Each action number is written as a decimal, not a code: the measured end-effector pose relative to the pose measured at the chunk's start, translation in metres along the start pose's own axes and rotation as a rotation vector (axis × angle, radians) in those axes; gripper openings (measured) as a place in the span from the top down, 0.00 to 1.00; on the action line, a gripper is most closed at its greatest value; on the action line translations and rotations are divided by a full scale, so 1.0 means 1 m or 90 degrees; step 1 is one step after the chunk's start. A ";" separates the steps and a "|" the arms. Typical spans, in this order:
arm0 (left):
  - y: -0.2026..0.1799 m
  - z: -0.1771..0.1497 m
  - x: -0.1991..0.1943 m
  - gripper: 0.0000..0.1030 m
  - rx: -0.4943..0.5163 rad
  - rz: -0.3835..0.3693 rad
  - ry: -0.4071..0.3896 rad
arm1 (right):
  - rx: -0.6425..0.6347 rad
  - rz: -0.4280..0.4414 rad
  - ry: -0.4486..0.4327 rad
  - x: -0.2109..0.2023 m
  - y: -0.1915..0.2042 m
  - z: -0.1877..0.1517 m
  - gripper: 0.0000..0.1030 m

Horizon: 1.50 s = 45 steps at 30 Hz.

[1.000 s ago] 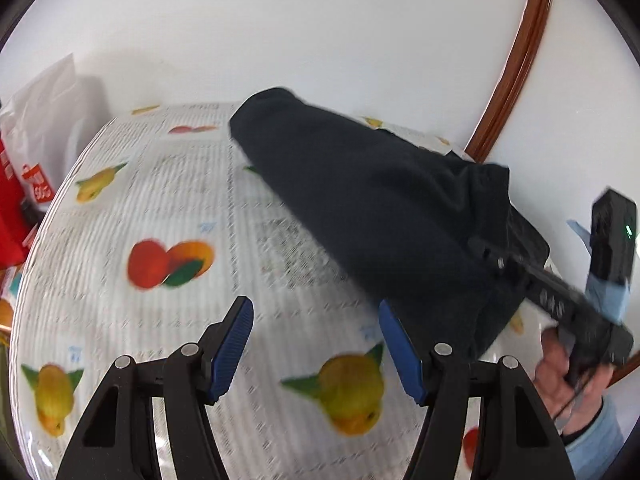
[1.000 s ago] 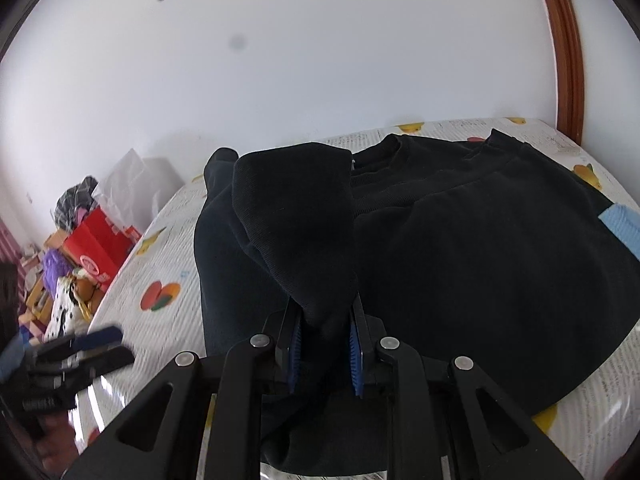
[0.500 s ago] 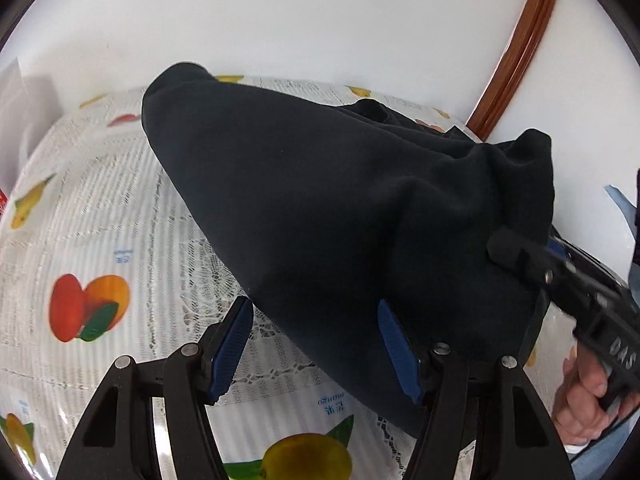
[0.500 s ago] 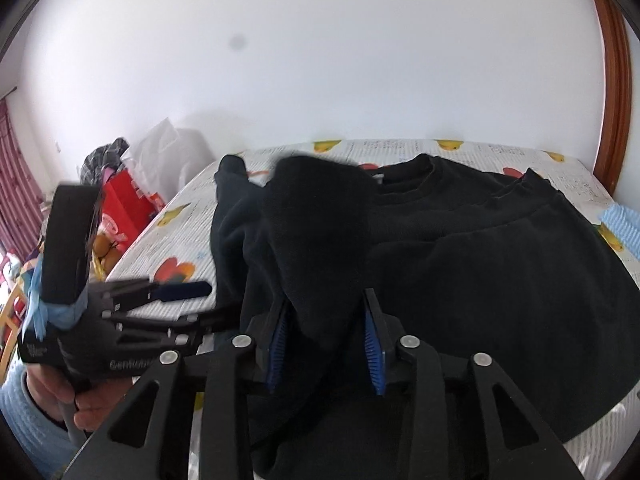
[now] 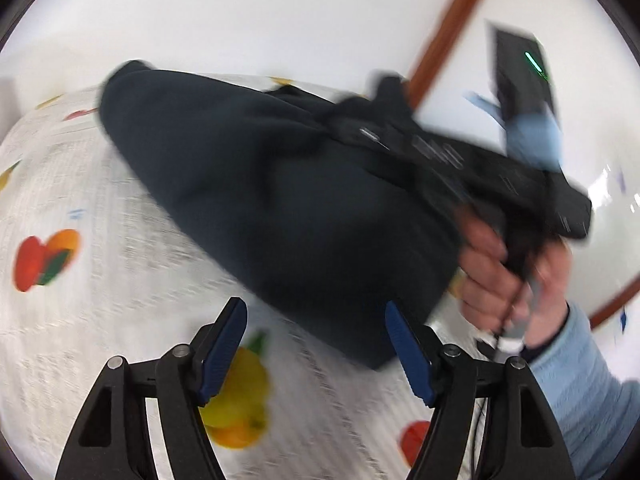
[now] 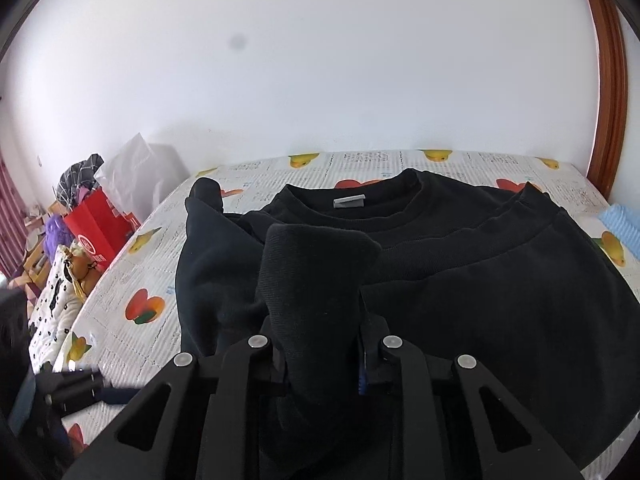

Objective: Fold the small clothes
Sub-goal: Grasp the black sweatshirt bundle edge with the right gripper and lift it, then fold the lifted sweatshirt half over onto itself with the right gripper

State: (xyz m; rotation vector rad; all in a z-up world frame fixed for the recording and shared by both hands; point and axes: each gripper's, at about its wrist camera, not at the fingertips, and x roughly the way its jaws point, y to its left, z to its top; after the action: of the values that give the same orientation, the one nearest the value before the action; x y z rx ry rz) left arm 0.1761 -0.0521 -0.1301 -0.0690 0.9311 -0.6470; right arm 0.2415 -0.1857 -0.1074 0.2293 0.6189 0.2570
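There, in the right wrist view, the right gripper (image 6: 320,354) was seen clamped on a raised fold of the black sweatshirt (image 6: 460,280), the ribbed dark cloth standing up between its closed blue pads (image 6: 362,376) and hiding most of them. The rest of the sweatshirt was spread flat on the fruit-print tablecloth (image 6: 256,172), its round neckline and grey neck label (image 6: 349,201) turned toward the far wall, one sleeve end bunched at the far left. In the left wrist view, which was blurred, the left gripper (image 5: 316,354) was held wide apart with nothing between its blue pads (image 5: 224,346), poised just above the cloth near a printed yellow fruit, the sweatshirt's near edge lying just beyond its fingertips. The right hand (image 5: 504,264), in a light blue sleeve, was seen at the right of that view wrapped around the handle of its tool, the garment drawn up toward it. Beside the table at the left, a red paper bag (image 6: 94,228), a white plastic bag (image 6: 136,172) and a spotted white cloth (image 6: 54,300) were visible. A brown wooden door frame (image 6: 610,92) was seen against the white wall at the right.
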 end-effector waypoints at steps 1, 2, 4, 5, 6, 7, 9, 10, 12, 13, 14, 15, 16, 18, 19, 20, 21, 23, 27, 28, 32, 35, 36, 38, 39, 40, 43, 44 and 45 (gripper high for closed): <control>-0.009 -0.003 0.005 0.32 0.016 0.016 0.004 | 0.006 0.002 -0.001 -0.001 0.000 0.000 0.79; -0.016 -0.005 0.011 0.32 0.022 0.038 0.008 | 0.010 0.003 -0.002 -0.002 0.000 0.001 0.80; -0.021 -0.007 0.025 0.32 0.011 0.063 0.026 | 0.015 0.005 -0.009 -0.006 0.001 0.001 0.81; -0.022 -0.009 0.032 0.32 -0.002 0.069 0.039 | 0.014 0.007 -0.015 -0.009 0.003 0.002 0.82; -0.023 -0.009 0.035 0.32 -0.006 0.075 0.041 | 0.014 0.009 -0.023 -0.014 0.004 0.002 0.82; -0.027 -0.010 0.036 0.29 0.006 0.091 0.028 | 0.015 0.014 -0.035 -0.021 0.004 0.003 0.83; -0.031 -0.008 0.042 0.27 0.028 0.127 0.032 | 0.017 0.026 -0.064 -0.036 0.004 0.004 0.84; -0.031 -0.008 0.041 0.27 0.027 0.133 0.030 | 0.021 0.030 -0.080 -0.044 0.002 0.004 0.84; -0.032 -0.008 0.039 0.27 0.024 0.136 0.028 | 0.039 0.032 -0.126 -0.065 -0.005 0.000 0.84; -0.032 -0.007 0.038 0.27 0.025 0.139 0.026 | 0.048 0.030 -0.144 -0.073 -0.009 -0.003 0.84; -0.032 -0.007 0.036 0.27 0.026 0.140 0.024 | 0.061 0.027 -0.167 -0.083 -0.015 -0.008 0.84; -0.031 -0.007 0.035 0.27 0.026 0.140 0.020 | 0.077 0.023 -0.191 -0.093 -0.023 -0.015 0.84; -0.031 -0.005 0.036 0.27 0.028 0.141 0.018 | 0.100 0.016 -0.218 -0.104 -0.033 -0.026 0.84; -0.032 -0.003 0.036 0.27 0.039 0.150 0.017 | 0.137 -0.004 -0.234 -0.114 -0.051 -0.043 0.84; -0.033 -0.007 0.034 0.27 0.045 0.155 0.018 | 0.152 -0.016 -0.226 -0.115 -0.059 -0.051 0.84; -0.035 -0.008 0.035 0.27 0.050 0.159 0.020 | 0.167 -0.036 -0.198 -0.112 -0.070 -0.060 0.84; -0.036 -0.008 0.037 0.27 0.054 0.161 0.023 | 0.176 -0.051 -0.169 -0.107 -0.077 -0.066 0.83; -0.039 -0.010 0.038 0.27 0.061 0.165 0.025 | 0.188 -0.073 -0.103 -0.095 -0.091 -0.078 0.81; -0.058 -0.010 0.040 0.31 0.095 0.184 0.010 | 0.181 -0.121 -0.049 -0.086 -0.103 -0.087 0.57; -0.063 -0.011 0.039 0.34 0.101 0.188 0.005 | 0.185 -0.132 -0.047 -0.085 -0.106 -0.086 0.54; -0.077 -0.003 0.042 0.59 0.078 0.152 0.011 | 0.197 -0.130 -0.025 -0.070 -0.108 -0.078 0.66; -0.081 0.005 0.037 0.73 0.079 0.167 -0.006 | 0.169 -0.136 -0.022 -0.062 -0.100 -0.072 0.81; -0.076 0.004 0.035 0.75 0.081 0.175 -0.011 | 0.158 -0.138 -0.026 -0.061 -0.095 -0.071 0.82; -0.067 0.002 0.026 0.76 0.070 0.179 -0.015 | 0.151 -0.130 -0.020 -0.057 -0.090 -0.067 0.82; -0.062 0.000 0.021 0.76 0.062 0.178 -0.016 | 0.154 -0.118 -0.019 -0.054 -0.087 -0.065 0.83; -0.055 -0.001 0.015 0.77 0.052 0.180 -0.018 | 0.155 -0.107 -0.016 -0.051 -0.084 -0.063 0.83; -0.031 -0.009 -0.006 0.78 0.029 0.201 -0.026 | 0.144 -0.074 -0.008 -0.038 -0.064 -0.057 0.83; -0.026 -0.013 -0.012 0.78 0.019 0.208 -0.029 | 0.139 -0.068 -0.005 -0.034 -0.057 -0.056 0.83; -0.018 -0.017 -0.019 0.78 0.010 0.212 -0.031 | 0.131 -0.061 -0.001 -0.028 -0.046 -0.054 0.83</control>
State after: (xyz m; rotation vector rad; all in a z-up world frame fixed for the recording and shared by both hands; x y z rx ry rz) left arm 0.1468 -0.0525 -0.1207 0.0831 0.8651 -0.3417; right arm 0.1946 -0.2304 -0.1481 0.3959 0.6538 0.1008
